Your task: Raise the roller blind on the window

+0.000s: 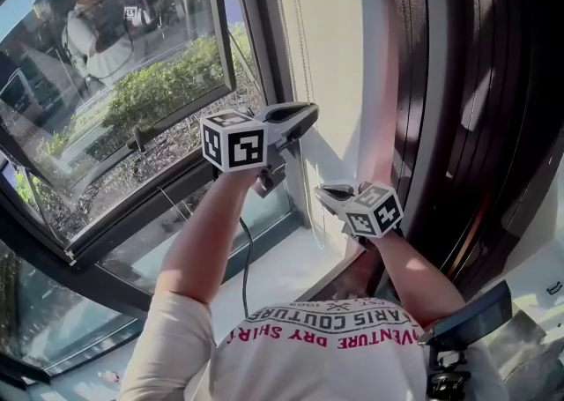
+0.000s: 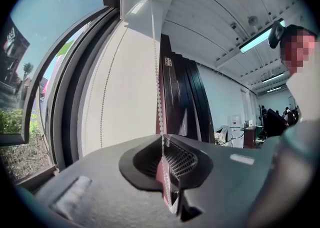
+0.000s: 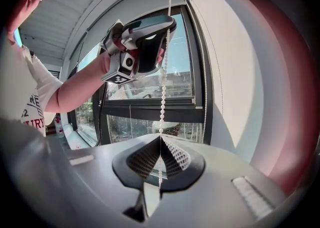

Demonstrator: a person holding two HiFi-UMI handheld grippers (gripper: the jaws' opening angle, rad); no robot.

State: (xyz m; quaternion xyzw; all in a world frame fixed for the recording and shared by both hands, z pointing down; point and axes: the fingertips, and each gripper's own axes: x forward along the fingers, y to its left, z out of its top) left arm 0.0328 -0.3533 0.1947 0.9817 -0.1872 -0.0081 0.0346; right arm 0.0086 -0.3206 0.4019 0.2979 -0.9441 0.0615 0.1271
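The cream roller blind (image 1: 328, 29) hangs at the right side of the window. Its white bead chain (image 1: 305, 82) runs down in front of it. My left gripper (image 1: 308, 114) is the upper one and is shut on the bead chain (image 2: 158, 71), which drops straight into its closed jaws (image 2: 163, 142). My right gripper (image 1: 322, 190) sits lower on the same strand, shut on the bead chain (image 3: 163, 91). In the right gripper view the left gripper (image 3: 166, 27) shows above, with the strand taut between the two. A second strand (image 3: 205, 96) hangs free beside the blind (image 3: 227, 71).
A tilted open window pane (image 1: 115, 64) with a dark frame (image 1: 132, 214) is at the left, bushes outside. A white sill (image 1: 282, 267) lies below. Dark folded panels (image 1: 476, 82) stand at the right. A black cable (image 1: 244, 258) trails from the left arm.
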